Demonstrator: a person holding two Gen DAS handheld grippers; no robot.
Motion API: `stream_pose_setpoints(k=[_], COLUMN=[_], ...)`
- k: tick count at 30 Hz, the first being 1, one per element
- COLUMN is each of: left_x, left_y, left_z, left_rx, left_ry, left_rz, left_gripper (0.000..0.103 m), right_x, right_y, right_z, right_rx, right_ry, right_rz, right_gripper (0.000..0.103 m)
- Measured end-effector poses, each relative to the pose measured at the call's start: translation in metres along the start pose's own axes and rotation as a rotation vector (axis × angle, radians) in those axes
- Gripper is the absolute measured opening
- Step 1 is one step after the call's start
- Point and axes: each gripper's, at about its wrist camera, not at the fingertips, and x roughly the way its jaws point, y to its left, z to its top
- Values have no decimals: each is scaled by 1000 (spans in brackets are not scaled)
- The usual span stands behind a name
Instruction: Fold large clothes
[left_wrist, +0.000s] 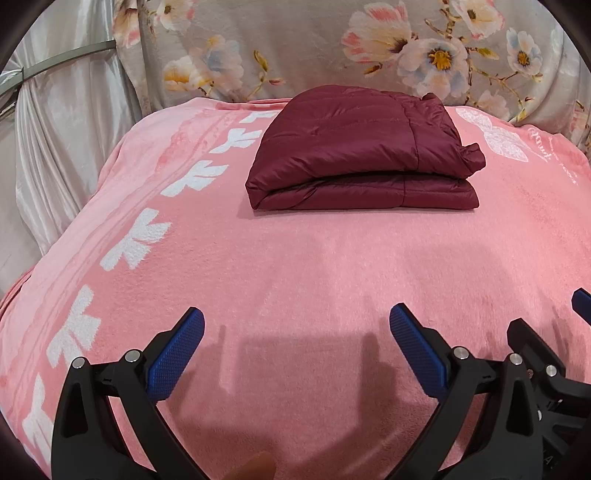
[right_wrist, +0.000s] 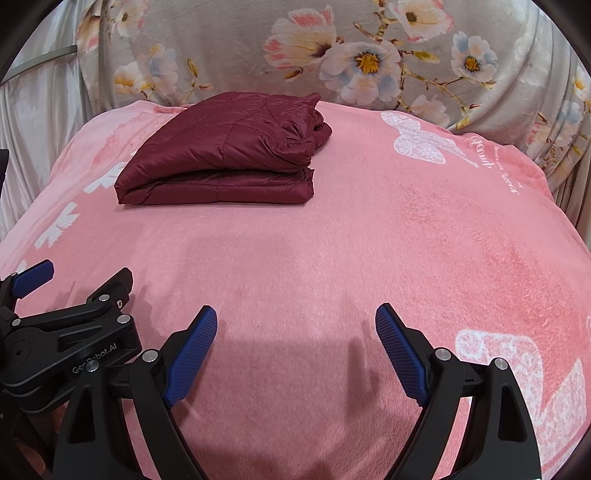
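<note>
A dark red quilted jacket (left_wrist: 364, 155) lies folded in a compact stack at the far side of a pink blanket (left_wrist: 295, 266). It also shows in the right wrist view (right_wrist: 221, 158), far left of centre. My left gripper (left_wrist: 297, 321) is open and empty, hovering over the near part of the blanket, well short of the jacket. My right gripper (right_wrist: 295, 319) is open and empty, beside the left one and equally far from the jacket. Each gripper shows at the edge of the other's view.
The pink blanket (right_wrist: 369, 240) carries white flower prints along its left side and a white butterfly print (right_wrist: 417, 142) at the right. A grey floral cloth (left_wrist: 332, 48) hangs behind it. White satin drapery (left_wrist: 62, 147) falls at the left.
</note>
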Motion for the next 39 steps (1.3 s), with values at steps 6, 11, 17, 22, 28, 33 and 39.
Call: stream_pose_setpoints(k=[6,11,17,22,28,33,39], left_x=[0,0,0,0,0,0,0], left_y=[0,1,1,1,1,0,0], left_z=[0,0,0,0,0,0,0], left_rx=[1,2,2,4,4,4,4], left_ry=[0,-1,-2,-1,-2,-2,-3], left_rz=[-1,-1,0,0,0,0,1], left_gripper=[98,98,98,98,98,98,98], right_x=[0,0,0,0,-1,-1,-1], right_y=[-1,-1,-2,-2,-3,-3,-3], right_z=[0,0,0,0,1,1,1], right_rx=[-2,-3,-4,-5,-5,-5,-6], right_ry=[1,-1,-1,-1,-1,-1,-2], right_rz=[3,3,4,4,4,3,4], right_gripper=[86,86,86,86,86,86,86])
